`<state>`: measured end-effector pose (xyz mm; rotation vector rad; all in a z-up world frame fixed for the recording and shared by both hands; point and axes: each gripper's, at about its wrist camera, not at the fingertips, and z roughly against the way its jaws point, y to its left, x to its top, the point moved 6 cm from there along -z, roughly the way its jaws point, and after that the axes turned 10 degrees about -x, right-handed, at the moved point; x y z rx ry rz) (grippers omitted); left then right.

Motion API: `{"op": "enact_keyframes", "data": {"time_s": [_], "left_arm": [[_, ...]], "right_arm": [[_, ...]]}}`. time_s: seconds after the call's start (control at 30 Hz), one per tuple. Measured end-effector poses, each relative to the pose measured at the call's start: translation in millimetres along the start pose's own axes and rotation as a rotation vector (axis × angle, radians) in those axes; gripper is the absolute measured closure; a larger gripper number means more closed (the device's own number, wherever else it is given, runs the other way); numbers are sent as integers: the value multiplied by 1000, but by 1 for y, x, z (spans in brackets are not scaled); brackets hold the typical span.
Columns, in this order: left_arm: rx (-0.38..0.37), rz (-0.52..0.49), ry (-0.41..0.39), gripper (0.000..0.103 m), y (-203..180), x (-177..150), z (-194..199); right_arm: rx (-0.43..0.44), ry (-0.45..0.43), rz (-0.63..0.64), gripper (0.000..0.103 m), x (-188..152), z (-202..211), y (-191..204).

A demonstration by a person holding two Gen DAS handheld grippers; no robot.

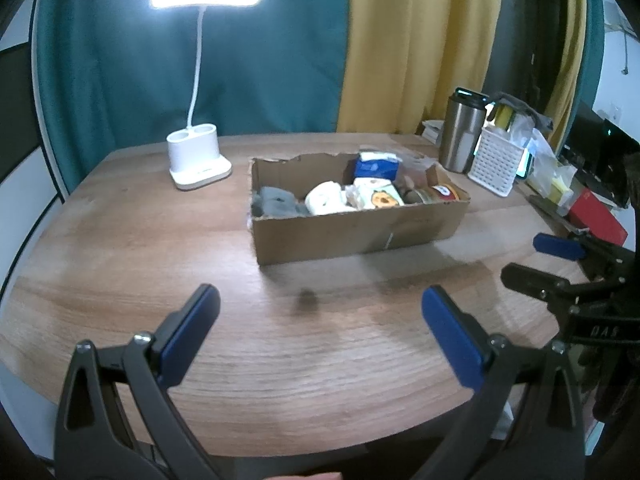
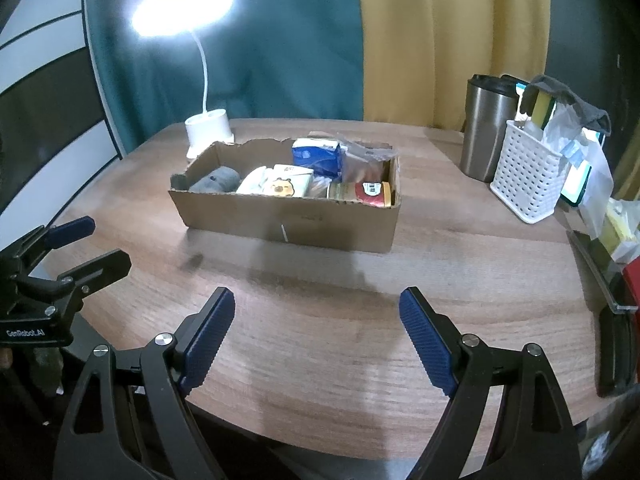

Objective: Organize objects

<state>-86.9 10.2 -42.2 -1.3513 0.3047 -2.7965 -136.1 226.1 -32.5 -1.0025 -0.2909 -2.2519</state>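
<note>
A torn cardboard box (image 1: 352, 232) (image 2: 288, 220) sits mid-table, packed with several items: a grey cloth (image 1: 276, 202) (image 2: 216, 180), a white roll (image 1: 326, 198), a cartoon-print pack (image 2: 286, 186), a blue pack (image 1: 376, 166) (image 2: 318, 156) and a red-labelled can (image 1: 442, 194) (image 2: 366, 194). My left gripper (image 1: 320, 304) hovers open over the near table edge, nothing between its blue pads. My right gripper (image 2: 318, 308) is likewise open and empty, in front of the box. Each gripper shows at the side of the other's view, the right gripper (image 1: 532, 256) and the left gripper (image 2: 100, 240).
A lit white desk lamp (image 1: 198, 160) (image 2: 208, 128) stands behind the box at the left. At the right stand a steel tumbler (image 1: 462, 136) (image 2: 486, 128), a white perforated basket (image 1: 498, 160) (image 2: 528, 172) with sponges and bags, and a red box (image 1: 598, 220). Curtains hang behind.
</note>
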Motion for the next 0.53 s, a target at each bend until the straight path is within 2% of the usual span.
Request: {"op": "enact_keyframes", "data": {"time_s": [0.53], "left_arm": [[-12,22,7,1,7,0,-14]], "right_arm": [[15,24,5,16,1,-17,3]]}}
